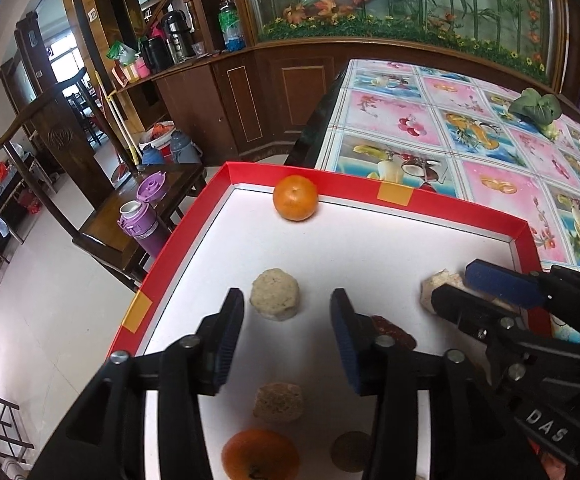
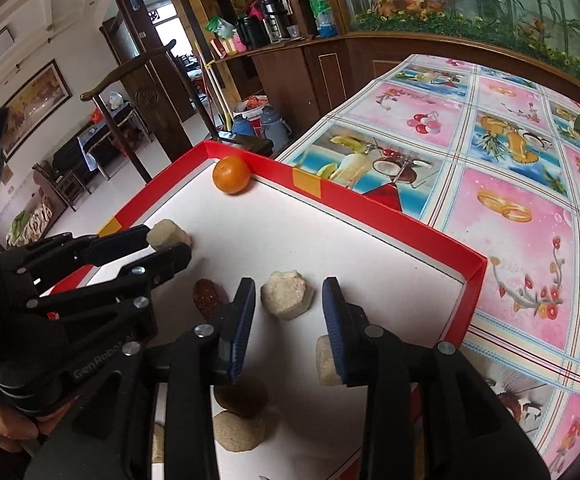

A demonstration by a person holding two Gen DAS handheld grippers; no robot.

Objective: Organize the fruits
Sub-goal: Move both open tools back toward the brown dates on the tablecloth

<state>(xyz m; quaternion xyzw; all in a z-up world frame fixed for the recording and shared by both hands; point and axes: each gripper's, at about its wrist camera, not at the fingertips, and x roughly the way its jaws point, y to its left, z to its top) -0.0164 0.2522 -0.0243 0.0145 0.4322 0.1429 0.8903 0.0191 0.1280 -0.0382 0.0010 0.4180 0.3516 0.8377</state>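
So far we judge little sorted: one orange [image 1: 295,197] sits in the tray's [image 1: 370,192] far corner, another [image 1: 260,456] nearest us, while both our left tool [image 1: 287,300] and right tool [image 2: 290,290] gape wide over pale lumps [image 1: 275,294].

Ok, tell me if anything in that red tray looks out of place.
For a fruit job, yes: only two oranges show, one at the far wall and one at the near edge. The red tray otherwise holds beige crumbly cakes and a dark reddish piece. Nothing is spilled.
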